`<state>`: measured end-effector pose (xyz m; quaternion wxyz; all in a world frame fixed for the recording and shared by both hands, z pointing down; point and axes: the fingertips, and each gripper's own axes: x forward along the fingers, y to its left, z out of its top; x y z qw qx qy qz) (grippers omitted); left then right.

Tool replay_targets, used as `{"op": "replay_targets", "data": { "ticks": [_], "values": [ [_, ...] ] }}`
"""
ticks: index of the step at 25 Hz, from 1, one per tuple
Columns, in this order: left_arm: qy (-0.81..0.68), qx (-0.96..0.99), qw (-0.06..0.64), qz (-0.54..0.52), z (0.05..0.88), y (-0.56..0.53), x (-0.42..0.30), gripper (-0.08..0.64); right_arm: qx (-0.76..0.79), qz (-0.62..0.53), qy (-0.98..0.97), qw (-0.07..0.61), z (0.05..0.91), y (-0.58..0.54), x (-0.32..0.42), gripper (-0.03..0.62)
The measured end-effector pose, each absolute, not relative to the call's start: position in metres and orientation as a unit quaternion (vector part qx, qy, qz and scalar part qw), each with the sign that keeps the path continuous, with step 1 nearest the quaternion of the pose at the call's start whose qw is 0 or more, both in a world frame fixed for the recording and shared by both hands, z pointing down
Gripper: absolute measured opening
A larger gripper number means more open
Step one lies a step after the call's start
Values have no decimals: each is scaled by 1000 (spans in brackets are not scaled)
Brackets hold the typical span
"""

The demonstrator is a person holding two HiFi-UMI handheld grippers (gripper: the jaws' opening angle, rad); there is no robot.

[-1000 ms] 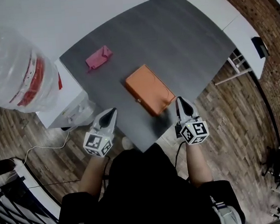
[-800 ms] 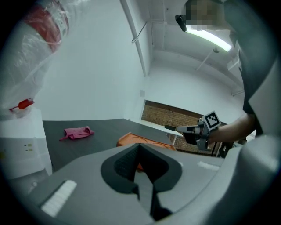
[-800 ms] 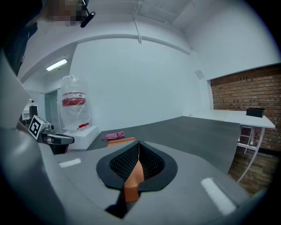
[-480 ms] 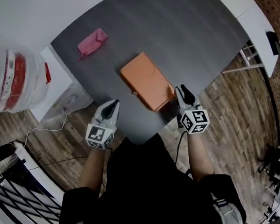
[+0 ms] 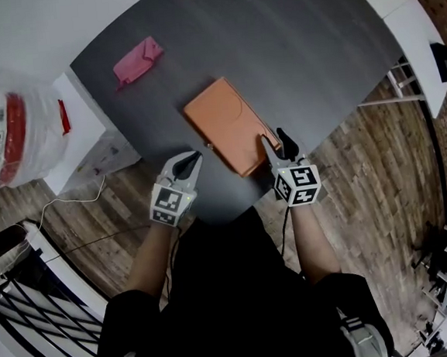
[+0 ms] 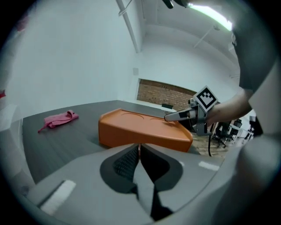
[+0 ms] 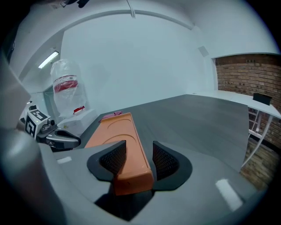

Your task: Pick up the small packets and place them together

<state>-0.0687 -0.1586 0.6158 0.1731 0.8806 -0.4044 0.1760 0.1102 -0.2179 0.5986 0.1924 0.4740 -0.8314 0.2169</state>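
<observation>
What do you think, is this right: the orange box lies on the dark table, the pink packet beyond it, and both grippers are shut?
No. Only the left gripper is shut. The right gripper is open: the right gripper view shows its jaws, which have just been opening, apart around the near end of the orange box. The rest is right.

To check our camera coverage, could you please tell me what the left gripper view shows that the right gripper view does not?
Only the left gripper view: the marker cube on the right gripper and the hand holding it. Only the right gripper view: the marker cube on the shut left gripper, a clear bag with a red label, and the orange box's near end between the right gripper's jaws, which have just been opening. Both: the box, the pink packet and the dark table.
</observation>
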Motion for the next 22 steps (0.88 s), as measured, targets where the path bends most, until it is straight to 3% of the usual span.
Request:
{"op": "replay_targets", "data": {
  "ticks": [10, 16, 22],
  "values": [
    [-355, 888, 159, 246, 642, -171, -46, 178, 476, 220, -829, 195, 604, -217, 106, 170],
    [-328, 892, 154, 271, 650, -174, -35, 188, 479, 224, -827, 192, 606, -217, 104, 172],
    [-310, 896, 144, 283, 659, -167, -31, 143, 475, 245, -827, 172, 608, -217, 105, 176]
  ]
}}
